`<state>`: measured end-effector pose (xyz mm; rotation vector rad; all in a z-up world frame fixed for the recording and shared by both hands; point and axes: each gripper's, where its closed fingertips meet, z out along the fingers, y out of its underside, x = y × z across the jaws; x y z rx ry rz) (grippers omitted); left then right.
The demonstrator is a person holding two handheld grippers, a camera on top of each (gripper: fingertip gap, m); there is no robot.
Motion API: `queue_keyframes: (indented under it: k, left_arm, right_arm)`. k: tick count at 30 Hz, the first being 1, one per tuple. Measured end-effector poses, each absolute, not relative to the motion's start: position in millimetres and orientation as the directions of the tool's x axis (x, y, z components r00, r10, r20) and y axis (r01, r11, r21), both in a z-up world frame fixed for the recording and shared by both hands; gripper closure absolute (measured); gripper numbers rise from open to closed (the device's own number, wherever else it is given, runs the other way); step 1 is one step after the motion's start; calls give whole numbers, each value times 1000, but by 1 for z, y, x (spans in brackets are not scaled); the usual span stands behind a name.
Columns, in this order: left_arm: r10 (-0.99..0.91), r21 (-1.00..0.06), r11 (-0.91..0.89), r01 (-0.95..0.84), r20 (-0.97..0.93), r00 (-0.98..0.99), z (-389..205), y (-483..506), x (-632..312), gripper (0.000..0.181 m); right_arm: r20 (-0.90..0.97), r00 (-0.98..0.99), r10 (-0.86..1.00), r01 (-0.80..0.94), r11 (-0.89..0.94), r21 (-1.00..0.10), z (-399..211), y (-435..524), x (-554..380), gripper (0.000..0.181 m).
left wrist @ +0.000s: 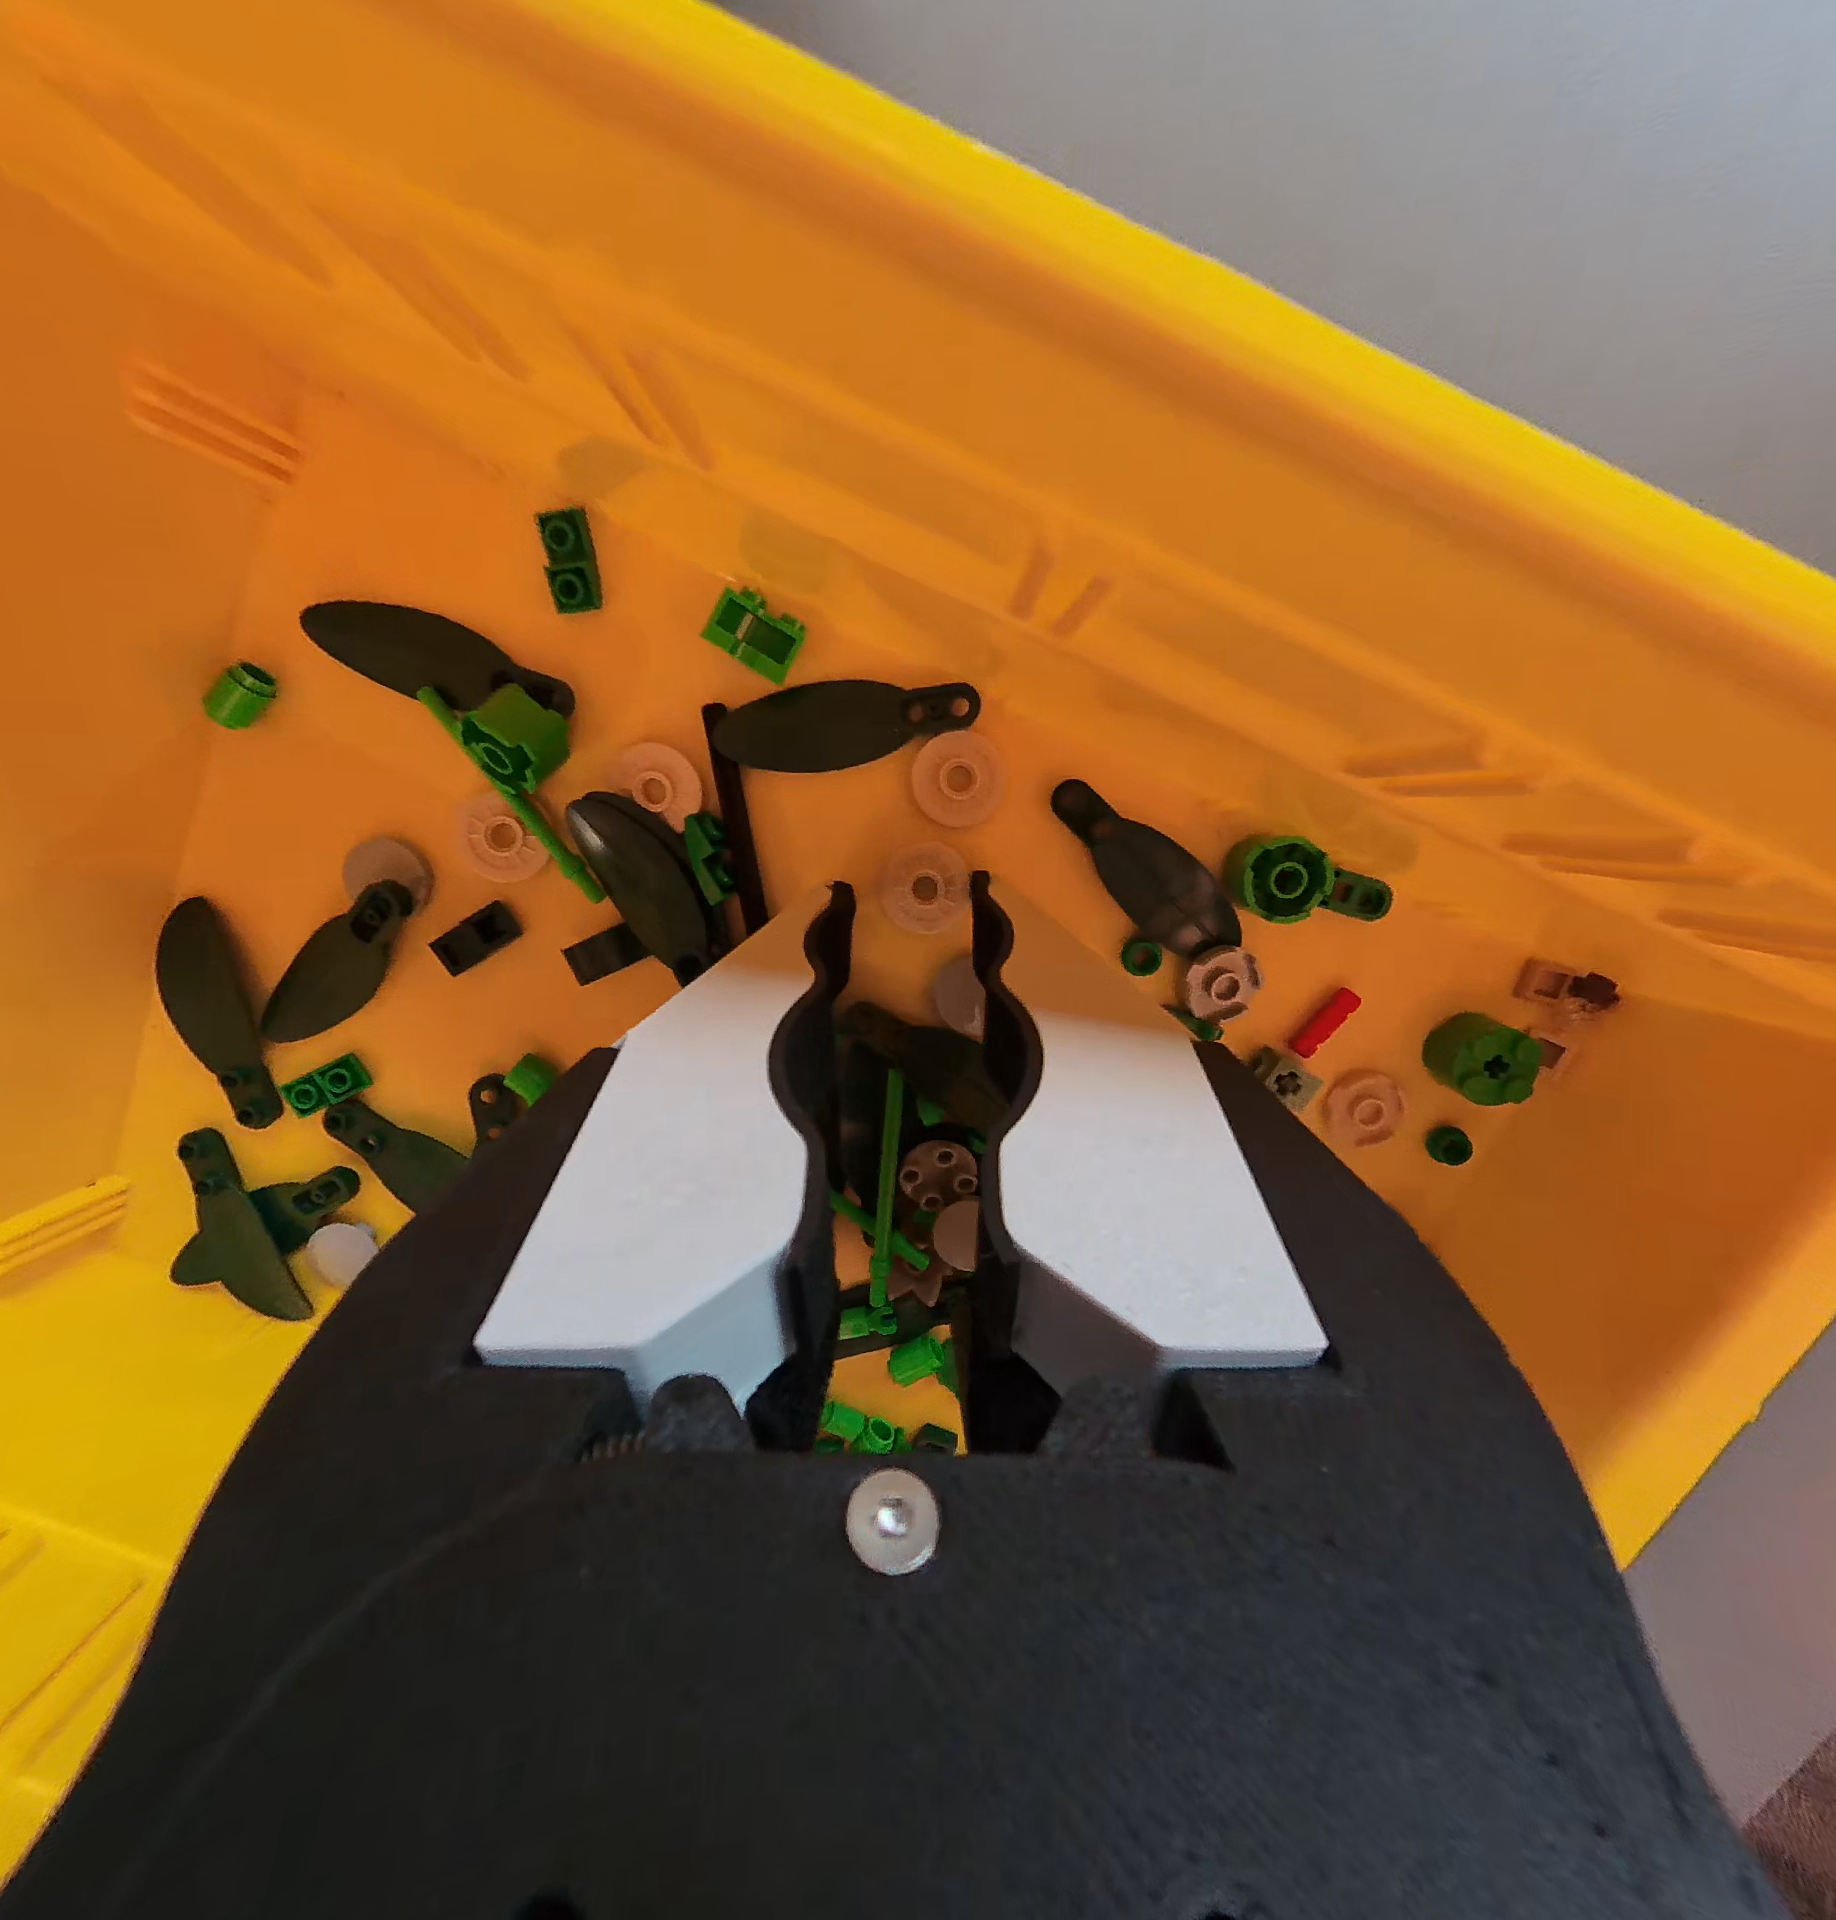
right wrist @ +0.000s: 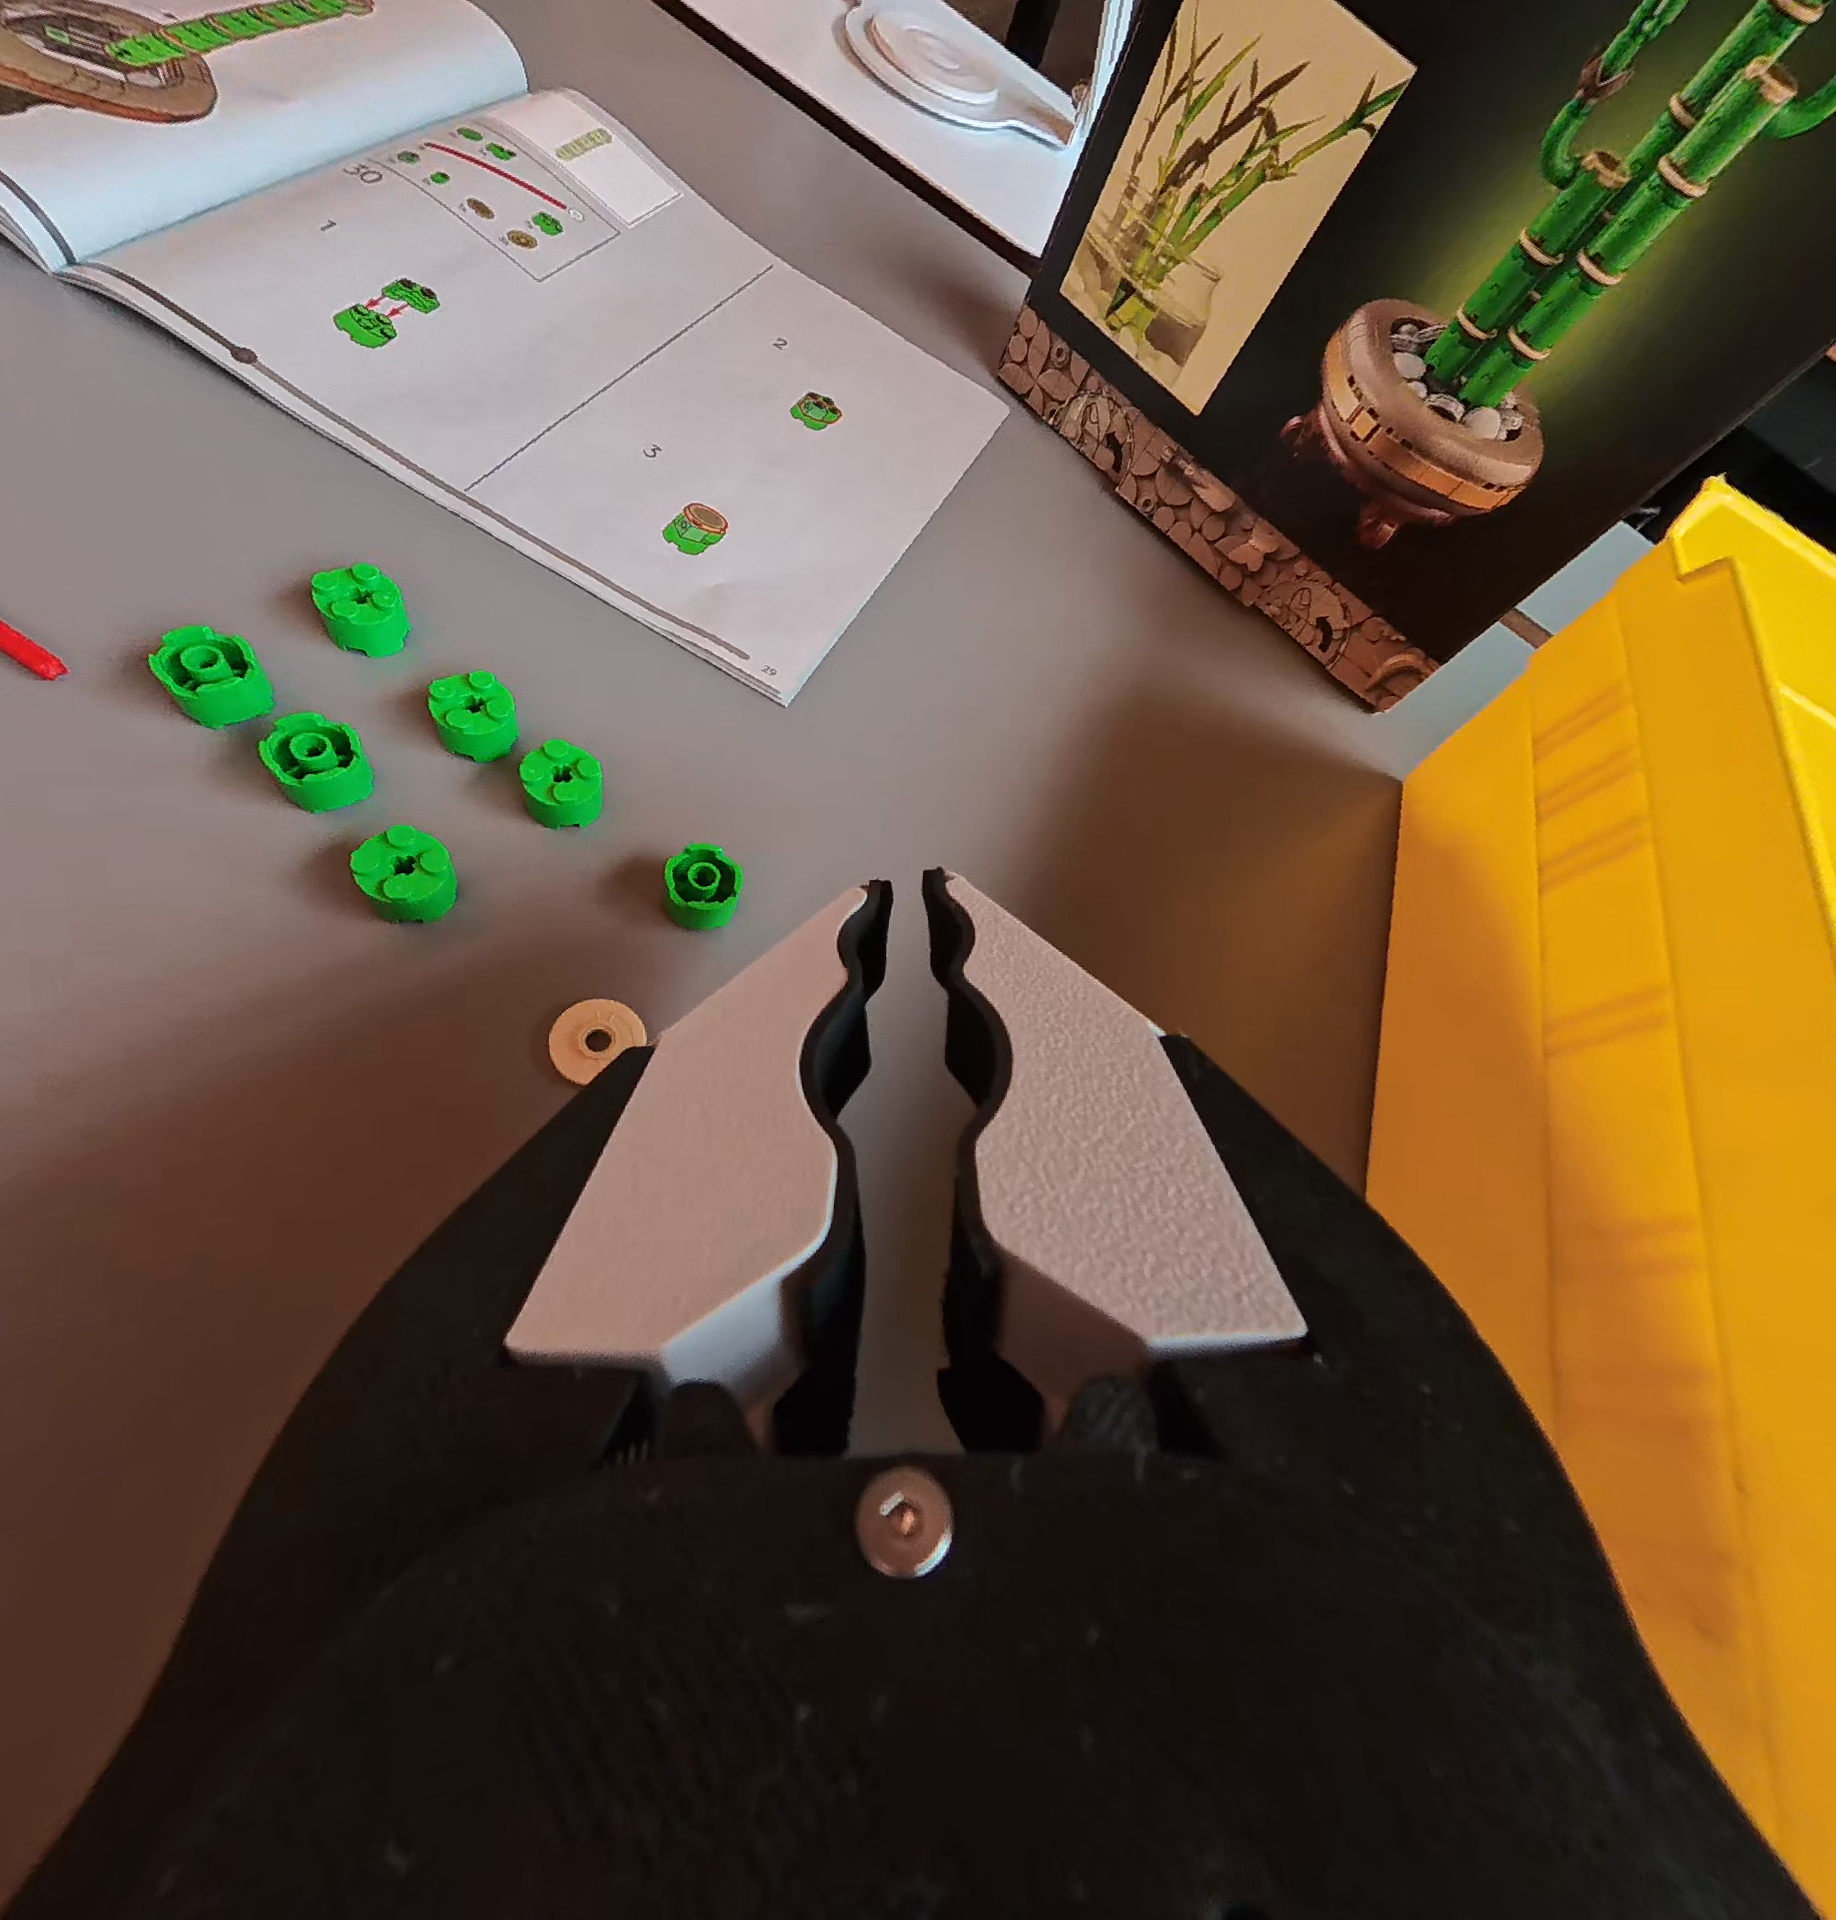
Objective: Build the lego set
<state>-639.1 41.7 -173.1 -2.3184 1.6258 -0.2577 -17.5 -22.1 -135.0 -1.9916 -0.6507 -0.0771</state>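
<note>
Seven green round bricks (right wrist: 472, 715) on grey surface (right wrist: 218, 1091), left of right gripper (right wrist: 907, 883), tips slightly apart, empty. Left gripper (left wrist: 912, 885) apart over loose pieces in yellow bin (left wrist: 997, 416).

Seven green round bricks (right wrist: 472, 715), one tan disc (right wrist: 596, 1040), one booklet (right wrist: 540, 343).
</note>
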Motion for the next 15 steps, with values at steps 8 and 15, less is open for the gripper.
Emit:
queue_keyframes:
  k: [8,15]
  left_arm:
    - [-942,-319,-301,-899,-49,332,-173,40,-639,165]
    - [-905,-447,-290,-846,-160,395,-134,50,-645,165]
  right_arm:
    - [312,855,414,466,-350,-812,-133,-23,-17,174]
    - [317,849,423,474,-341,-812,-132,-24,-20,174]
